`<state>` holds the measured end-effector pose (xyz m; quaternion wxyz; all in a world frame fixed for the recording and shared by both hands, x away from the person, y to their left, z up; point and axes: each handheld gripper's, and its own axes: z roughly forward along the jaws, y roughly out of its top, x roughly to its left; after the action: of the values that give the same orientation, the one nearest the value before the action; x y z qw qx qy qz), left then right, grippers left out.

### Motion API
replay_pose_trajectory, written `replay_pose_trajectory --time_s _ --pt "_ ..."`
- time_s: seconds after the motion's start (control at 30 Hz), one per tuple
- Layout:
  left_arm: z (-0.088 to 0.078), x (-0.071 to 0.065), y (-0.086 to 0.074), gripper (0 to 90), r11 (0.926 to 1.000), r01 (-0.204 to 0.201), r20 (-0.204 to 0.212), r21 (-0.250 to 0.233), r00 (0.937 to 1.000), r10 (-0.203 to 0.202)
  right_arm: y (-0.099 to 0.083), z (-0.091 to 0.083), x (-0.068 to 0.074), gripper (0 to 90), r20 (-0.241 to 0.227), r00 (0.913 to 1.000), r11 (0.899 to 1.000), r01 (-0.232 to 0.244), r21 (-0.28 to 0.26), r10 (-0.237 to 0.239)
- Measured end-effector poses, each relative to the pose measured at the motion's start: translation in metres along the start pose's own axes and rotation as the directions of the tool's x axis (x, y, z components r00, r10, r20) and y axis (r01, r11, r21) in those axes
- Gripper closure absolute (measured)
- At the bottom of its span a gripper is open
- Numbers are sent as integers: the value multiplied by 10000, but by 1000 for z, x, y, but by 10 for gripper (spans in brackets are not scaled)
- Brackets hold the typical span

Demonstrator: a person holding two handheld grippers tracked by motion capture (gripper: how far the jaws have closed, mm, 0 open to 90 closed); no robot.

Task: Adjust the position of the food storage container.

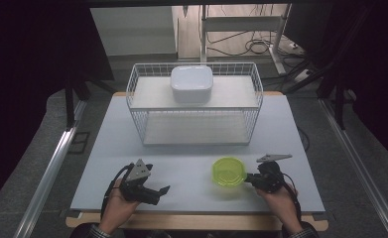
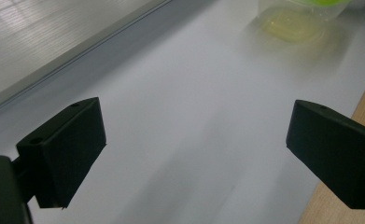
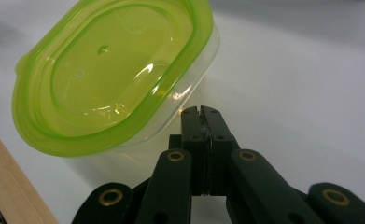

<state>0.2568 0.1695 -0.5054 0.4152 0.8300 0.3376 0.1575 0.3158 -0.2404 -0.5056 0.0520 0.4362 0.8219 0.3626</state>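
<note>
Nudging the tub (image 3: 110, 79) with our right gripper (image 3: 202, 111), jaws together at its clear side wall, we should push low and steady so it slides rather than tips; our left gripper (image 2: 194, 140) waits apart, jaws wide.

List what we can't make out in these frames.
- Right gripper: jaws shut against the container wall; whether they pinch its rim or just touch, the closeness of the right gripper view leaves unclear.
- Container: cut off by the top edge, blurred, in the left gripper view.
- White box in the basket: contents hidden by its lid, high view.
- Left gripper: open, nothing between jaws.
</note>
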Motion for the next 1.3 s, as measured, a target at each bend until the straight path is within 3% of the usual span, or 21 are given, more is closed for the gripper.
replay_pose_trajectory --time_s 0.4,1.0,1.17,1.3 --pt "0 0 0 43 10000 20 -2 30 10000 -20 18 27 20 893 -529 9971 9984 545 115 -538" --pt "-1 1 0 43 10000 54 -23 -33 10000 -54 48 72 58 893 -1526 9815 9922 1212 279 -1156" --pt "0 1 -2 43 9999 160 64 -9 9999 -160 48 73 59 890 -1443 9802 9894 1418 317 -1359" --pt "1 -2 -2 43 9999 149 127 9 9998 -149 47 67 55 870 -928 9817 9851 1695 291 -1661"
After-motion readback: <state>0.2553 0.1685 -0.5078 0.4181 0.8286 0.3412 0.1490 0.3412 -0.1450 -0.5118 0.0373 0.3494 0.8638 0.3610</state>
